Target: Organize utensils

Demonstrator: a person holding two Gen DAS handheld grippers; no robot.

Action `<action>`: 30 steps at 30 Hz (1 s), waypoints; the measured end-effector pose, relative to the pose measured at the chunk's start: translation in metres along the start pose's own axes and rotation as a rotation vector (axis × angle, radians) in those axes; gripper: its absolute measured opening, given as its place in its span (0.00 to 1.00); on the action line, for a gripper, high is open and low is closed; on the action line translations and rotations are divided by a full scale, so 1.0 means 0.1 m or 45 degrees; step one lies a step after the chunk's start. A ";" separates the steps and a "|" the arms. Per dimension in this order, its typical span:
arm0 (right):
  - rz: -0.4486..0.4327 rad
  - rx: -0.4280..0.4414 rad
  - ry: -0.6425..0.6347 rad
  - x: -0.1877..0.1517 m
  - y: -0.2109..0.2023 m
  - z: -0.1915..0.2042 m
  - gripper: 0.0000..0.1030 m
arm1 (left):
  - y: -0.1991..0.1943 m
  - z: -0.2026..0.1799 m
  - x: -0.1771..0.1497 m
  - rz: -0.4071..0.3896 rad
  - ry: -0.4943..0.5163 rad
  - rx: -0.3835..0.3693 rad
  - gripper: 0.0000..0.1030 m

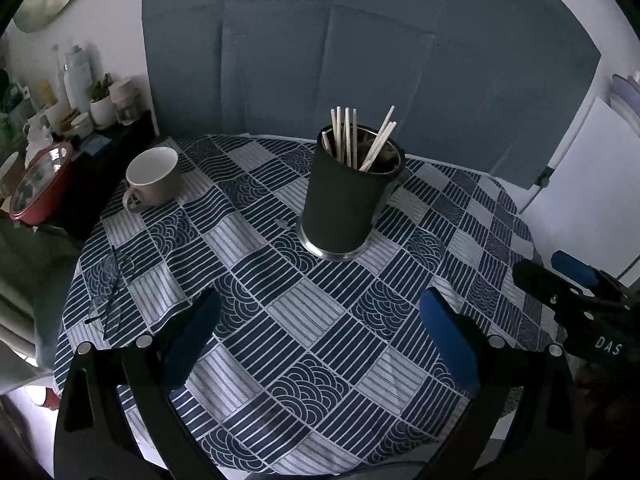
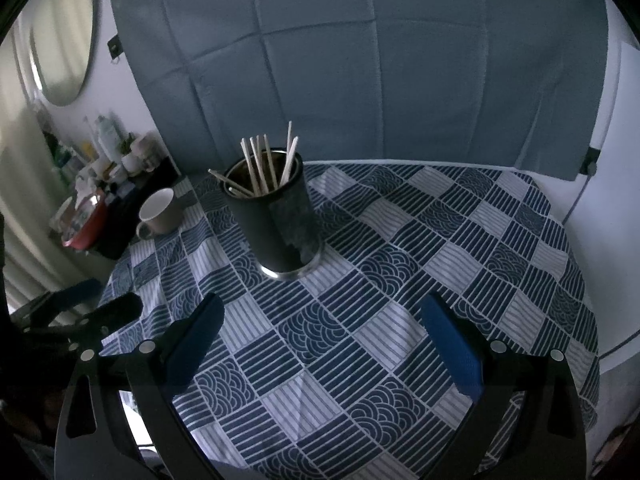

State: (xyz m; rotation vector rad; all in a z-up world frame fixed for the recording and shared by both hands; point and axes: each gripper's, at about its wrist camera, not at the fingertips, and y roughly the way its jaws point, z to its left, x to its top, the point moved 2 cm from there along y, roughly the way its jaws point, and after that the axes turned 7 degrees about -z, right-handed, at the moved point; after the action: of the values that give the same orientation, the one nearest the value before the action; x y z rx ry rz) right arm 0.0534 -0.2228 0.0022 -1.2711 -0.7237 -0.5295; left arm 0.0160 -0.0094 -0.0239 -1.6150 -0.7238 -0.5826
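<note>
A dark metal holder [image 1: 346, 200] stands upright near the middle of the round table, with several pale chopsticks [image 1: 352, 138] standing in it. It also shows in the right wrist view [image 2: 278, 224], with its chopsticks [image 2: 264, 164]. My left gripper [image 1: 320, 344] is open and empty, low over the near part of the table. My right gripper [image 2: 320, 344] is open and empty too, beside the left one. The right gripper shows at the right edge of the left view [image 1: 580, 292], and the left gripper at the left edge of the right view [image 2: 80, 312].
A beige mug [image 1: 154, 180] sits at the table's far left, also in the right wrist view [image 2: 160, 212]. Eyeglasses [image 1: 112, 292] lie near the left edge. The table has a blue patterned cloth [image 1: 320, 360]. A cluttered side shelf with a red pot [image 1: 38, 184] stands to the left.
</note>
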 end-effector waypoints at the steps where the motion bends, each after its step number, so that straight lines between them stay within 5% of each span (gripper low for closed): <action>1: 0.001 0.001 -0.002 0.00 0.00 0.00 0.92 | 0.00 0.00 0.00 0.001 -0.001 0.003 0.94; 30: 0.000 0.011 -0.032 0.00 0.01 0.03 0.92 | 0.06 -0.04 -0.02 0.037 0.041 0.018 0.94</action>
State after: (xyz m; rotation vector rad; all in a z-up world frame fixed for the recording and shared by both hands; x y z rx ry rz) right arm 0.0533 -0.2194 0.0023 -1.2715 -0.7464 -0.5111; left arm 0.0197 -0.0145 -0.0286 -1.5976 -0.6781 -0.5800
